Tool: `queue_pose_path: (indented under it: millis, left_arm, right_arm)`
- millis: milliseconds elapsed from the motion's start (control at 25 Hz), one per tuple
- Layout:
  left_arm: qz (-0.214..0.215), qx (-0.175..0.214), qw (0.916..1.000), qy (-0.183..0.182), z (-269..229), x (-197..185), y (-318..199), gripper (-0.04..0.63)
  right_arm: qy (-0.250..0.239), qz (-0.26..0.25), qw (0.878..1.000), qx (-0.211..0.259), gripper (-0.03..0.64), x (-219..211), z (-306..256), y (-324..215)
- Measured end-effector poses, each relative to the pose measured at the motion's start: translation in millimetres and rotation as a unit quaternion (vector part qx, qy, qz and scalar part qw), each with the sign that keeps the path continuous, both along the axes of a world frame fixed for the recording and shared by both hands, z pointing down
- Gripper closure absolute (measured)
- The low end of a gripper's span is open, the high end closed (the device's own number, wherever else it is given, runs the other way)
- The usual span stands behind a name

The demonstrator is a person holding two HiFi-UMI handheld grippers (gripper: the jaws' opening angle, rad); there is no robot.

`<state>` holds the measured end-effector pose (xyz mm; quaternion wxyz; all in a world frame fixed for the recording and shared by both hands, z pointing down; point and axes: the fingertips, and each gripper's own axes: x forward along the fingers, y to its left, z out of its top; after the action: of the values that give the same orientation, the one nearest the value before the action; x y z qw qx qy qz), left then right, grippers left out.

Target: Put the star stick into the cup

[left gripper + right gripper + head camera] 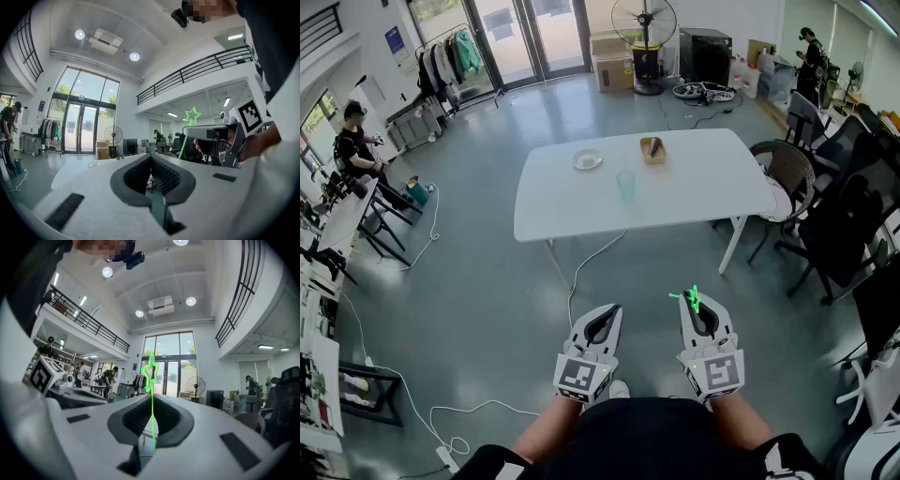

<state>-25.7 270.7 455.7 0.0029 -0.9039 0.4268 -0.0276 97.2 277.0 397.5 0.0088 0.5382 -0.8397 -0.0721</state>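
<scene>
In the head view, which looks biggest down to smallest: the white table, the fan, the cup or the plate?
1. white table
2. fan, though it stands farther from the camera
3. cup and plate: they look about alike, so I won't rank them.

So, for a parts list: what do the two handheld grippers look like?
The left gripper and right gripper match: white shells tapering forward, black ribbed pads round a teardrop gap, a cube with black-and-white square markers at the rear. No cable shows on either. The person wears a black top.
</scene>
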Motion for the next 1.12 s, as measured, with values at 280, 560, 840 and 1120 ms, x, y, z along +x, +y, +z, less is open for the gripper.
queue_pose_path:
  millis: [280, 560, 840, 1120]
  left_arm:
    - [0.001, -0.001, 1.0000, 0.003, 1.8, -17.0, -13.3, 0.589]
    - [0.002, -0.006, 0.9999, 0.009, 9.3, -40.8, -23.2, 0.589]
    - [0.003, -0.011, 0.9999, 0.009, 15.5, -69.1, -31.0, 0.589]
    - [0.011, -0.025, 0.9996, 0.001, 29.9, -72.1, -50.5, 0.589]
  right_arm:
    - [0.006, 0.008, 1.000, -0.008, 0.603, -14.7, 9.2, -15.5]
    - [-0.015, 0.019, 1.000, -0.002, 0.601, -29.1, 9.7, -29.2]
    - [-0.026, 0.027, 0.999, -0.009, 0.600, -53.2, 12.6, -35.6]
    - [-0.029, 0.032, 0.999, -0.022, 0.600, -57.1, 23.9, -63.0]
